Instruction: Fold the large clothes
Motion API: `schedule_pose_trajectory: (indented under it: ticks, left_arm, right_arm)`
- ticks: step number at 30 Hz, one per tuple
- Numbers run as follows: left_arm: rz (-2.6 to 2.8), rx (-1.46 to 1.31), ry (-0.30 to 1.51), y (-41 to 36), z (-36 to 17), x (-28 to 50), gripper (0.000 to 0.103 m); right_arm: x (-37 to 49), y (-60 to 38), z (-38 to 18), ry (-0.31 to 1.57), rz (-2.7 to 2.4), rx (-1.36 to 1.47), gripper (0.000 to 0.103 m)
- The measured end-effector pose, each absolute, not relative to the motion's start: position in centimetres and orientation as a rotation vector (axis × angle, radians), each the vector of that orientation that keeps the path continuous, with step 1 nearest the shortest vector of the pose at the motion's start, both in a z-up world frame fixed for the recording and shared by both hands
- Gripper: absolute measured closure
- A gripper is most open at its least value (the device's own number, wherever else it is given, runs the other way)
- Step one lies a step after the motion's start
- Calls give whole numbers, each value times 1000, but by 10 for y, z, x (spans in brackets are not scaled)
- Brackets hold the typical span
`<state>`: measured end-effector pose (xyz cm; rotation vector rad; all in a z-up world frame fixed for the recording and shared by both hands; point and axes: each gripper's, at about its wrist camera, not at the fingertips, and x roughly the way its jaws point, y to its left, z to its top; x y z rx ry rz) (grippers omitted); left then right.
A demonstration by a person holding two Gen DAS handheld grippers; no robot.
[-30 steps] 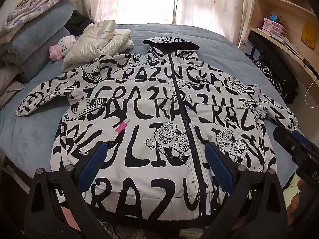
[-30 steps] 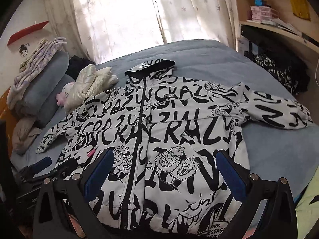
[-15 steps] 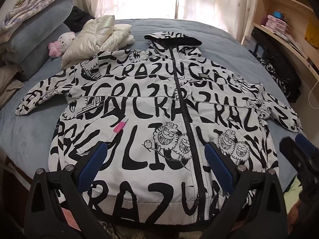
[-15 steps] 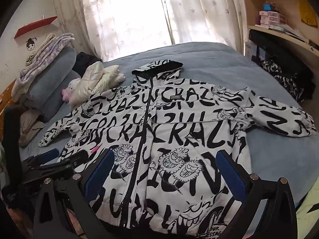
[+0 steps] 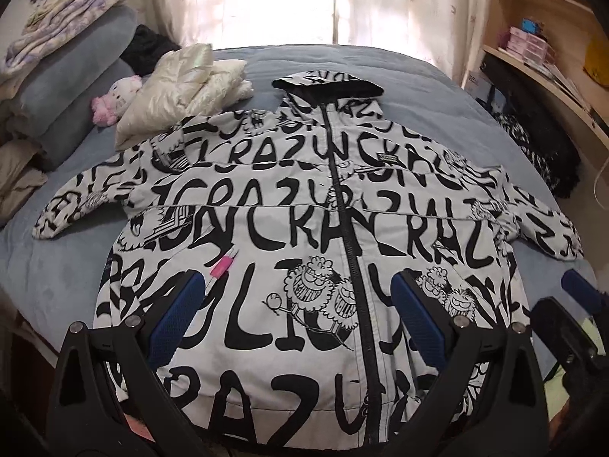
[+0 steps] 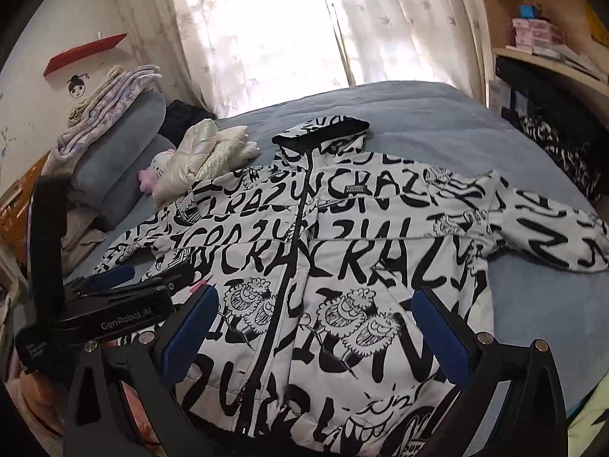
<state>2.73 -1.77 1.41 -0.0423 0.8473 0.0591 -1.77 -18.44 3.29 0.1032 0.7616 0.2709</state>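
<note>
The left gripper [image 5: 297, 323] hangs over the near hem of the jacket [image 5: 266, 236], its two blue-padded fingers [image 5: 173, 320] spread wide apart and holding nothing. The jacket's hem lies directly below and between the fingers. The zipper [image 5: 352, 251] runs away from the gripper just inside the right-hand finger. A pink tag [image 5: 222, 266] sits just beyond the tip of the left-hand finger.

The right gripper [image 6: 316, 333] hangs over the same hem further to the right, its fingers [image 6: 437, 331] likewise wide apart and empty. In the right wrist view the zipper [image 6: 283, 285] passes between the fingers, nearer the left-hand one. In that view the left gripper's body [image 6: 114, 304] shows just left of the left-hand finger. In the left wrist view the right gripper [image 5: 571, 327] shows just right of the right-hand finger.

The jacket [image 6: 342, 251] lies flat, front up and zipped, on the bed [image 5: 418, 72]. It is white with black lettering and cartoon figures. One sleeve [image 5: 76, 205] extends far left of the fingers, the other sleeve [image 6: 552, 232] far right. The hood [image 5: 327, 85] lies beyond the fingers at the far end of the jacket.

Beyond the left-hand finger, a cream jacket [image 5: 179, 87] rests touching the left shoulder area, with a plush toy [image 5: 114, 99] just beside it. Stacked pillows [image 5: 72, 76] and folded blankets [image 5: 64, 38] stand further left. Curtains [image 6: 304, 26] hang behind the bed. Shelves [image 6: 544, 49] stand far right.
</note>
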Motion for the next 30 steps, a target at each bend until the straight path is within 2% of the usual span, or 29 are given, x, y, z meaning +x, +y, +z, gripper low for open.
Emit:
schedule_pose_trajectory:
  ticks: [16, 30]
  left_arm:
    - [20, -57, 874, -23, 21, 41, 6]
    - [0, 2, 817, -42, 34, 41, 6]
  right_arm:
    - [7, -183, 45, 766, 273, 130, 0]
    - [12, -190, 42, 779, 263, 126, 0]
